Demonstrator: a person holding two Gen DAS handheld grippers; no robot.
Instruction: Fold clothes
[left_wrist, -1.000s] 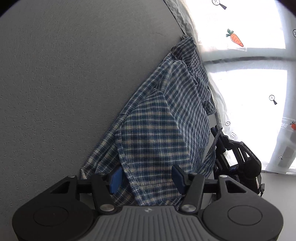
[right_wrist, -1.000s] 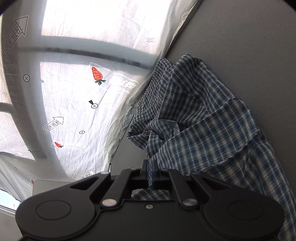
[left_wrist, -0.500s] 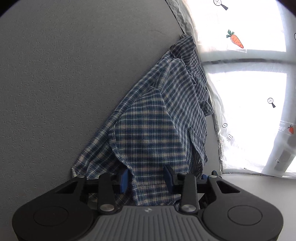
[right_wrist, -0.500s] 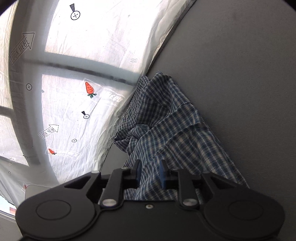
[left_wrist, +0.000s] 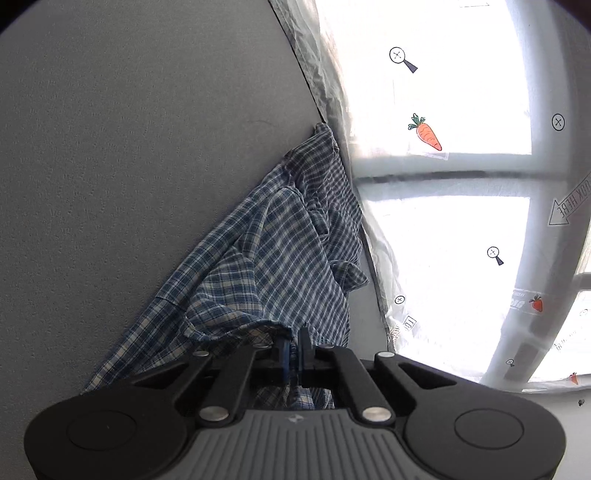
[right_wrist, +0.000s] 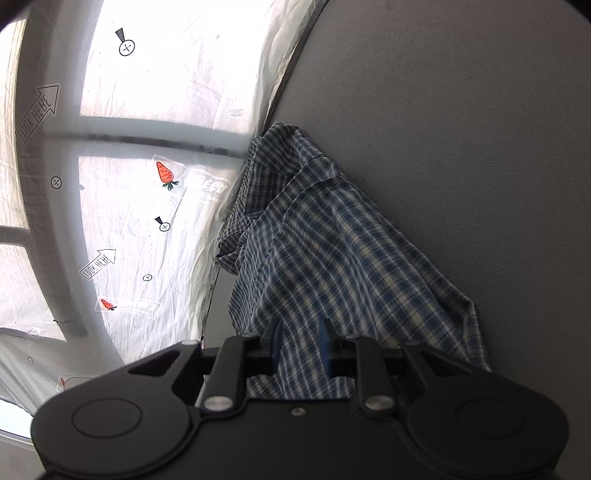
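Plaid shirt (left_wrist: 280, 266): thin woven cloth, matt, creased. Tabletop (left_wrist: 129, 147): grey, matt, finely pebbled. Window film (right_wrist: 155, 92): crinkled translucent plastic w/ printed stickers. Gripper bodies: matt black plastic, metal screws.

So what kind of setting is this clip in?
Probably a staged indoor data-collection spot, not a home: a plain grey table bearing one checked shirt, and a sticker-marked translucent sheet covering a window.

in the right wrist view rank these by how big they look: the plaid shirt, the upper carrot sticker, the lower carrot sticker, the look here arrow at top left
1. plaid shirt, by far the largest.
2. look here arrow at top left.
3. upper carrot sticker.
4. lower carrot sticker, smallest.

The fisheye stretches things near the edge, so the arrow's lead over the carrots is unsure.
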